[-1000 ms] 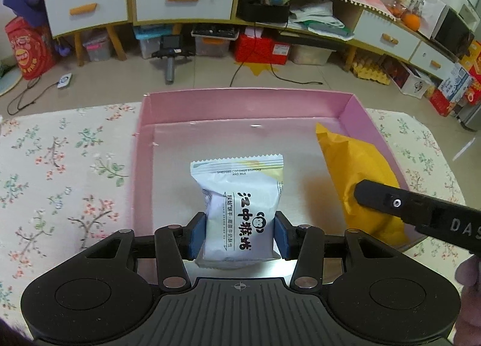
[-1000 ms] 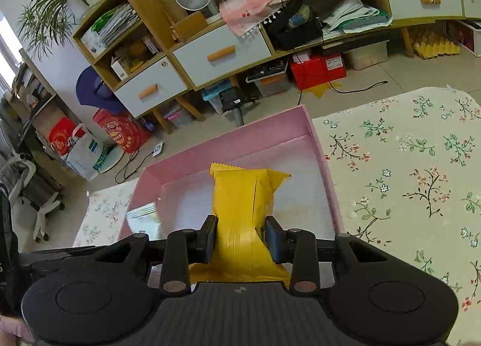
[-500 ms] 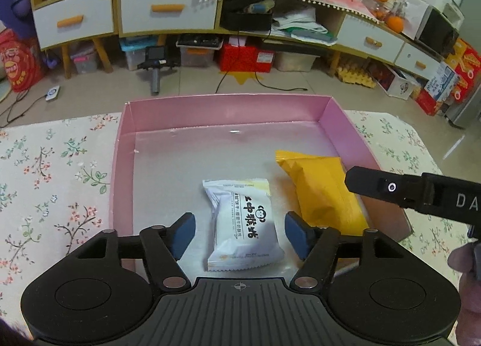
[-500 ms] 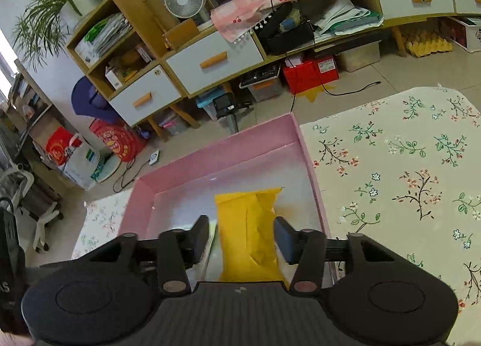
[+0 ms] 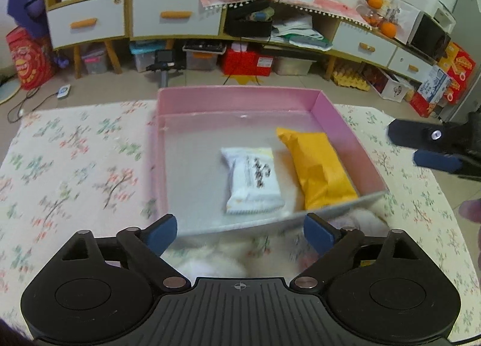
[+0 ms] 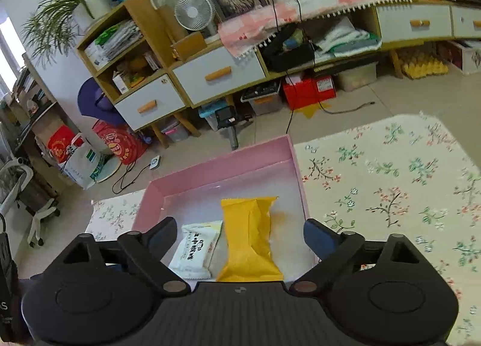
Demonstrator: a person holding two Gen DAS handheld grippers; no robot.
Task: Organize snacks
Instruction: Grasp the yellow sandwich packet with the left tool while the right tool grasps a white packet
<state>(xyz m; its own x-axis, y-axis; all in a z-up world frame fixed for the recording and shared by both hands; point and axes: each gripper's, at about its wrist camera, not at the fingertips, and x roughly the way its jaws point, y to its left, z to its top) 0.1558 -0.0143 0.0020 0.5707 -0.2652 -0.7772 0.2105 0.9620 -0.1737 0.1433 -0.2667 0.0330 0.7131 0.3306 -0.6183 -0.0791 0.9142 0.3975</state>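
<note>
Inside the pink box (image 5: 240,99), toward its near edge, we've got both snacks down: white biscuit packet (image 5: 252,179) w/ black Chinese lettering near the middle of that edge, yellow packet (image 5: 318,170) just beside it along the right wall. From the left wrist cam they look close but whether they touch we can't tell; the right wrist cam shows them side by side, white one's corner about at the yellow one's edge.

Left gripper (image 5: 240,233) is let go: jaws have just been opening, stand wide, nothing between them, and it sits back of the box's near edge. Right gripper (image 6: 237,237) likewise empty, jaws just been opening too, pads well clear of the yellow packet (image 6: 249,240), which only shows thru the gap from above. White packet (image 6: 197,251) lies below-left of it in that view.

What could go wrong, as we judge it:
- Box is light card by the look of it; a wide-open finger catching the near wall on the way out or back in could drag or tip it on the floral tablecloth (image 5: 75,159).
- Both tools are near each other at the box's right side; right gripper's finger (image 5: 433,147) shows at the frame edge, so a fast crossover may clash them.
- Packets are slick foil and puffy; a nudge may skew them or ride one onto the other.
- Something pale and fuzzy sits under the near edge, blurred; can't tell what, may snag.
</note>
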